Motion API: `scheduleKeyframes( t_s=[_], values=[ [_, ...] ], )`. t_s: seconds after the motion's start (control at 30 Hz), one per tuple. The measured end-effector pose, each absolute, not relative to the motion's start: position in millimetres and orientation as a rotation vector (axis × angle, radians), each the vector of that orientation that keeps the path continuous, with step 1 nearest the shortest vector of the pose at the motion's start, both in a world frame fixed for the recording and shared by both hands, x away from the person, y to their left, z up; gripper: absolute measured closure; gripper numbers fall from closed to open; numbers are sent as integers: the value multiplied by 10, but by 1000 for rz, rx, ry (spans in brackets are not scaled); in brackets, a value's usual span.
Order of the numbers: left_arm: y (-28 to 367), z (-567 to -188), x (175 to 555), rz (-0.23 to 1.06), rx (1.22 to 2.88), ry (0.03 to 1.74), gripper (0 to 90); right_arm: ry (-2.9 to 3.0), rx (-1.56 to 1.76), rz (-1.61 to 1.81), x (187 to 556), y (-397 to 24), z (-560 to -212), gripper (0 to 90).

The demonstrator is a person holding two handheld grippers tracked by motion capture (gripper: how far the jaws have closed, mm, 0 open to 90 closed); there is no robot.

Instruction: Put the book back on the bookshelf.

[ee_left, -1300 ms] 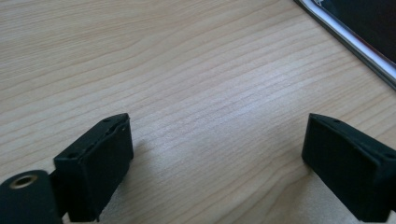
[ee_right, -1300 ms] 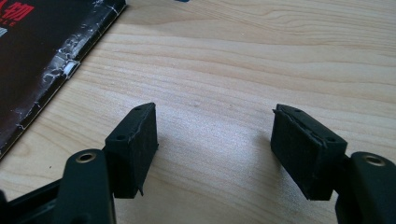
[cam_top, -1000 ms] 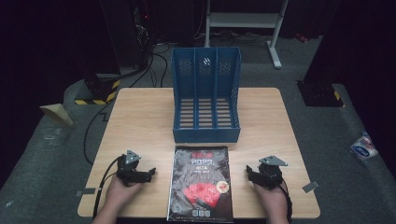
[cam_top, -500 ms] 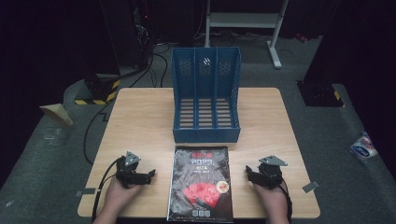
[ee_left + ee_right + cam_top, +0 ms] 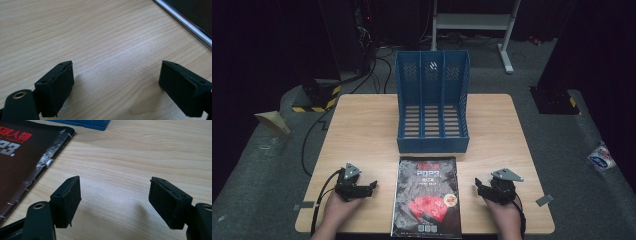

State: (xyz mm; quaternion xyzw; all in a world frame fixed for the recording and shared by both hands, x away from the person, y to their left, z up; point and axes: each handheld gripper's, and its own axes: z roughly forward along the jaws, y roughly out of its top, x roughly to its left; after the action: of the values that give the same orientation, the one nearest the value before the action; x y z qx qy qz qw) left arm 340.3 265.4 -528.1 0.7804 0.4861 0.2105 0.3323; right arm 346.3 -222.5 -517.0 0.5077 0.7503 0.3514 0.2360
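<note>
High view: wooden tabletop [image 5: 362,125]; dark magazine [image 5: 427,195] flat at the near edge, between the left gripper [image 5: 371,186] and the right gripper [image 5: 478,186], each just beside it without touching; blue file rack [image 5: 432,102] beyond the magazine, ahead of both grippers. Left gripper view: left gripper [image 5: 116,82], jaws apart after just closing a little, bare tabletop [image 5: 100,32] between them, nothing held. Right gripper view: right gripper [image 5: 115,200], jaws apart and empty over the tabletop [image 5: 150,150]; magazine [image 5: 22,157] to the left of its jaws, rack base [image 5: 85,123] farther ahead.
</note>
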Motion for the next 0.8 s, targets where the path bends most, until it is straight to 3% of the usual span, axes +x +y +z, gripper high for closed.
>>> scheduleKeyframes(
  t_s=[0.37,0.67,0.8],
  values=[
    [2602,-5222,3334,463,1966,1289,134,2085,1331,975,3379,-2004,-5117,270],
    [2420,-5204,3299,490,1987,1241,149,2084,1313,999,3298,-1896,-5082,326],
    [2324,-5178,3279,498,2002,1203,204,2113,1296,998,3268,-1814,-5089,343]
  ],
)
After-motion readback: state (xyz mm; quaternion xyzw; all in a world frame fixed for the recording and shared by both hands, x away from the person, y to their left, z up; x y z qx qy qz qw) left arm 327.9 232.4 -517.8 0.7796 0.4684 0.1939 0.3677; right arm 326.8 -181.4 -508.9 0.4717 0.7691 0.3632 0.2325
